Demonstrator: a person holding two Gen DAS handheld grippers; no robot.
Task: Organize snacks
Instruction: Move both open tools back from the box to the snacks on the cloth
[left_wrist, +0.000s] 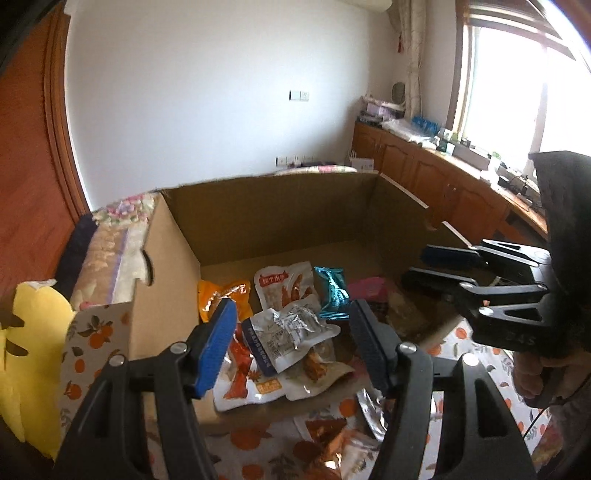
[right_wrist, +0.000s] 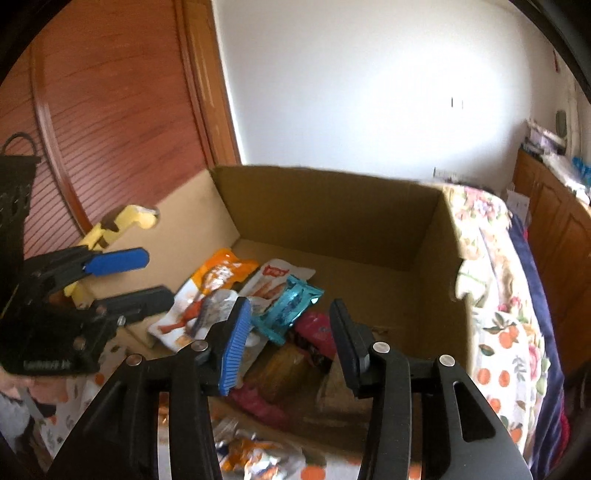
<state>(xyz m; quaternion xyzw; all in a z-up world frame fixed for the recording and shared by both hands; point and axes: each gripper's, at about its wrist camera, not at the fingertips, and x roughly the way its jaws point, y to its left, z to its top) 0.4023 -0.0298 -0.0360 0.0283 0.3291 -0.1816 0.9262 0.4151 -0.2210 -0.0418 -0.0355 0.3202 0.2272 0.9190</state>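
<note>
Open right claw (right_wrist: 291, 343) over snack pkts (right_wrist: 258, 295) in box (right_wrist: 332, 221).

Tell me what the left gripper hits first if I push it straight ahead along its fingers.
Most likely the crumpled silver snack packet, lying on top of the pile inside the cardboard box. The left gripper is open with nothing between its fingers; depth is uncertain.

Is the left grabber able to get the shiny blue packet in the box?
Probably yes. The left gripper is open and empty, the cardboard box has no lid on, and the shiny blue packet lies on top of the pile with nothing covering it.
</note>
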